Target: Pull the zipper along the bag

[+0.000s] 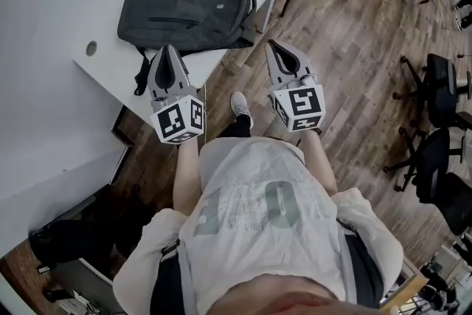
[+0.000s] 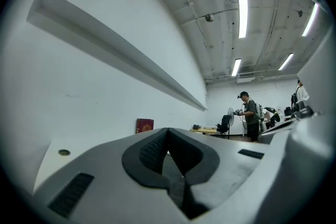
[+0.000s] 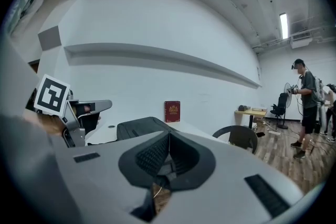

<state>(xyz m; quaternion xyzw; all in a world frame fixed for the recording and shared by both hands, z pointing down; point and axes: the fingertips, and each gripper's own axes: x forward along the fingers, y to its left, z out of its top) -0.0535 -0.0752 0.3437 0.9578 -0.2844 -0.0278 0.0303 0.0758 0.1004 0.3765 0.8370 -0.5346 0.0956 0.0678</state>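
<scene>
The dark bag point(image 1: 188, 7) lies flat in the upper middle of the head view, on a corner of the white counter point(image 1: 44, 48). It looks soft and slack, light cloth that would likely bunch and slide on the smooth top if the zip were dragged alone, so one claw should probably pin the fabric beside the zip while the other takes the pull tab. A zip line point(image 1: 175, 20) crosses its front, the tab too small to make out. The left claw point(image 1: 167, 49) and right claw point(image 1: 271, 44) are both pressed together on nothing, near the bag's lower edge
</scene>
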